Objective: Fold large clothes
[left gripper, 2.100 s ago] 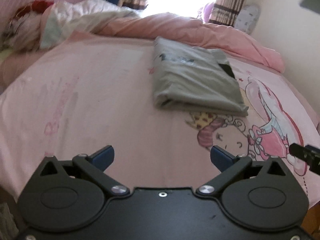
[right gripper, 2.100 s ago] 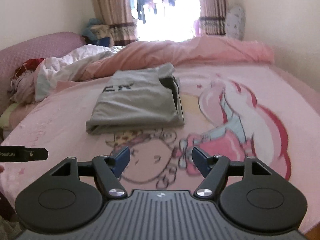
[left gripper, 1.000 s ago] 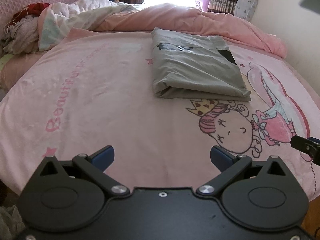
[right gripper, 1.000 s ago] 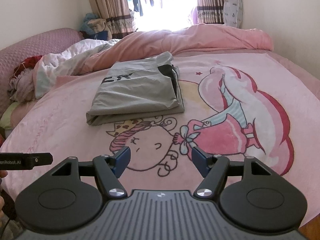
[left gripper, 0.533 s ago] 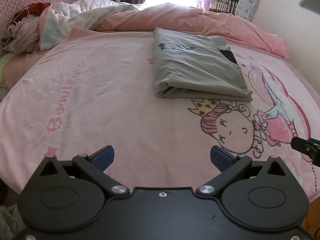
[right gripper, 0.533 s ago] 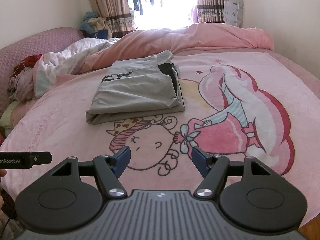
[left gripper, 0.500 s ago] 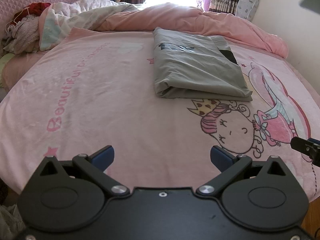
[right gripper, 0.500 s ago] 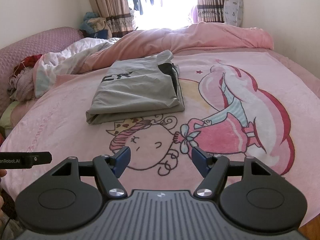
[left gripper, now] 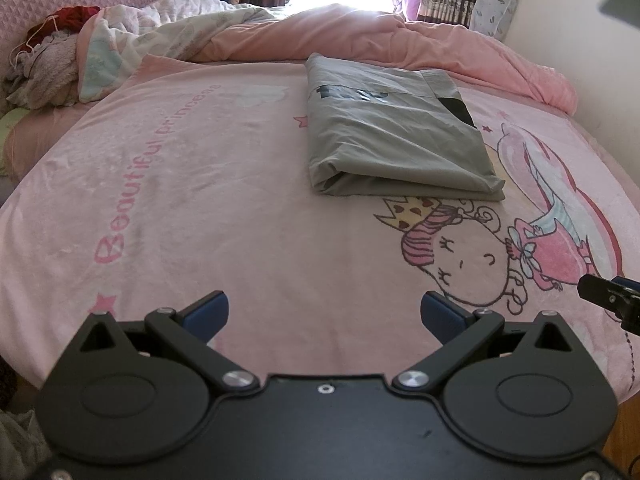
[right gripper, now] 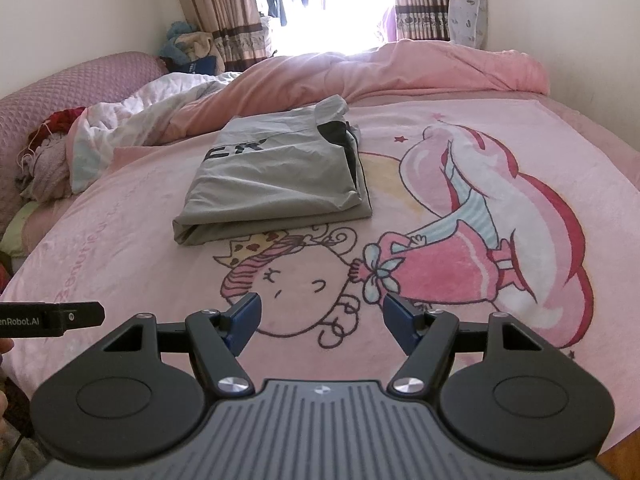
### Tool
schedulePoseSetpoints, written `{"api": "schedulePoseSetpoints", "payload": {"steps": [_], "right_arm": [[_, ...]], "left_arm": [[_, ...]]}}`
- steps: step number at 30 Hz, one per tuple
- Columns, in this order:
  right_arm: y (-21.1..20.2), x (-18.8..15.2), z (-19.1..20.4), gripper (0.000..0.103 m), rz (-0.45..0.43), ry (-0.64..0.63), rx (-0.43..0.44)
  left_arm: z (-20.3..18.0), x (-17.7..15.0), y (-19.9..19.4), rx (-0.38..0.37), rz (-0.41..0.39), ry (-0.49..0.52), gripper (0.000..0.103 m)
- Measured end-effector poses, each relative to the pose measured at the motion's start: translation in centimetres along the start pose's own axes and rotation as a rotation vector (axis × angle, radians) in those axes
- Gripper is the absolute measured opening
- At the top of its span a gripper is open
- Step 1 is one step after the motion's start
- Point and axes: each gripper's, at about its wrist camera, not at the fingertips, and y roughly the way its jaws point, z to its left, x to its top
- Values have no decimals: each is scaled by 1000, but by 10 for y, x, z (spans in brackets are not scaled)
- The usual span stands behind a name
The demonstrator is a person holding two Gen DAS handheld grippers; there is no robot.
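A grey garment (left gripper: 394,140) lies folded into a flat rectangle on the pink bed blanket (left gripper: 224,208), with dark lettering and a black patch on top. It also shows in the right wrist view (right gripper: 276,176). My left gripper (left gripper: 324,314) is open and empty, held low over the blanket's near edge, well short of the garment. My right gripper (right gripper: 322,316) is open and empty, over the cartoon princess print (right gripper: 304,280). Each gripper's tip shows at the edge of the other's view.
A rumpled pink duvet (right gripper: 400,72) and a white quilt (right gripper: 132,120) lie along the bed's far side. A pile of clothes (left gripper: 48,68) sits at the far left by the pink headboard (right gripper: 72,84). Walls close in on the right.
Both grippers have settled; the views are almost unchanged over the last second. Before that both tilted slightly. The garment has not moved.
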Motion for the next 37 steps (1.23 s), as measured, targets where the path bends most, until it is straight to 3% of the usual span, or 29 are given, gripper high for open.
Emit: {"api": "schedulePoseSetpoints", "payload": {"steps": [37], "right_arm": [[4, 5, -7, 82, 10, 6, 2]], "left_arm": [[-2, 5, 2, 4, -2, 3, 103]]}}
